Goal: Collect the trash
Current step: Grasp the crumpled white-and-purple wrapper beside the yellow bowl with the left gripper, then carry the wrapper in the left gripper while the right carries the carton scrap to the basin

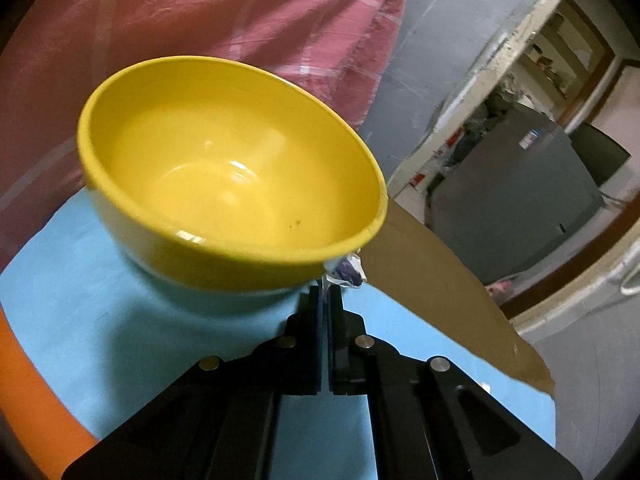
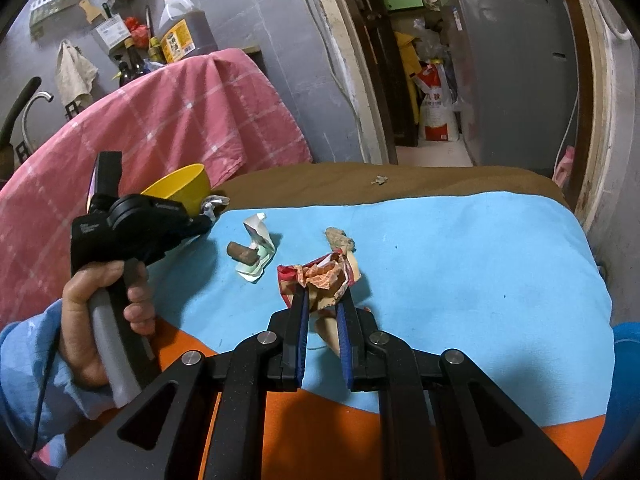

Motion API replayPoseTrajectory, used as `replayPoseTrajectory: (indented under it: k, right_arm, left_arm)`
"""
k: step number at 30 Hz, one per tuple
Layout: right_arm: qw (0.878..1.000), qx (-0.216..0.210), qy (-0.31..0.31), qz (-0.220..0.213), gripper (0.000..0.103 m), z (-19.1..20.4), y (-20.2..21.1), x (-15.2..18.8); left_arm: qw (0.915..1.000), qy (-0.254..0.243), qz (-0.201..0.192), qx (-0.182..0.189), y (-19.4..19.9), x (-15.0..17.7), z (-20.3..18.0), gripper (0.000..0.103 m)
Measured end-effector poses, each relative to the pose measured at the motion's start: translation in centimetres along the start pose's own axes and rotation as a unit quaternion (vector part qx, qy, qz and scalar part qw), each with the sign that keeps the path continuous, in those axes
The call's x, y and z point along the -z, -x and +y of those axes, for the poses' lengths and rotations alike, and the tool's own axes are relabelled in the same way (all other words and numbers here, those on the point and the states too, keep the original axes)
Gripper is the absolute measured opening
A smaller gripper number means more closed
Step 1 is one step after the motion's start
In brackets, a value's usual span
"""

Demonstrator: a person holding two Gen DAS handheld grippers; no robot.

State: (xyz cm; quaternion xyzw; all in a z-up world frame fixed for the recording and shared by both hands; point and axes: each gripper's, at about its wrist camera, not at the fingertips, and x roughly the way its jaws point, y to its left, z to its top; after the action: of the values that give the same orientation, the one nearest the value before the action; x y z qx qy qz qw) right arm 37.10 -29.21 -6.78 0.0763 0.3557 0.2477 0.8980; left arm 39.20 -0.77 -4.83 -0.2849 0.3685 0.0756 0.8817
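Observation:
A yellow bowl stands empty on the blue cloth; it also shows in the right wrist view. My left gripper is shut on a small clear-and-purple wrapper, held at the bowl's near rim; the wrapper also shows in the right wrist view. My right gripper is closed around a crumpled red-and-orange snack wrapper on the cloth. A white-green wrapper with a brown roll and a tan scrap lie beyond it.
A pink checked cloth hangs behind the bowl. A brown cloth covers the far table edge, with a small scrap on it. An orange band runs along the near edge. A grey fridge stands in the doorway.

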Motion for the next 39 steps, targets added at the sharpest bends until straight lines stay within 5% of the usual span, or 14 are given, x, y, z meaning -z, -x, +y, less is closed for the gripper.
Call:
replayPoseTrajectory:
  k: [9, 17, 23, 30, 39]
  right_arm:
    - [1.0, -0.006, -0.001, -0.009, 0.011, -0.4, 0.5, 0.1]
    - [0.999, 0.001, 0.012, -0.043, 0.011, 0.1, 2.0, 0.4]
    - [0.999, 0.004, 0.018, -0.037, 0.012, 0.5, 1.8, 0.7]
    - [1.0, 0.022, 0.006, -0.006, 0.047, 0.6, 0.0, -0.2]
    - [0.998, 0.048, 0.016, 0.04, 0.065, 1.3, -2.8, -1.0]
  left_arm:
    - [0.9965, -0.082, -0.001, 0.013, 2.5, 1.8, -0.4, 0.0]
    - [0.9797, -0.191, -0.027, 0.055, 6.0, 5.4, -1.9, 0.0]
    - [0.9756, -0.208, -0.019, 0.069, 6.5, 6.9, -2.9, 0.0]
    - [0.9721, -0.225, 0.013, 0.064, 5.3, 7.4, -2.1, 0.0]
    - [0.9748, -0.203, 0.052, 0.077, 3.7, 7.2, -0.6, 0.0]
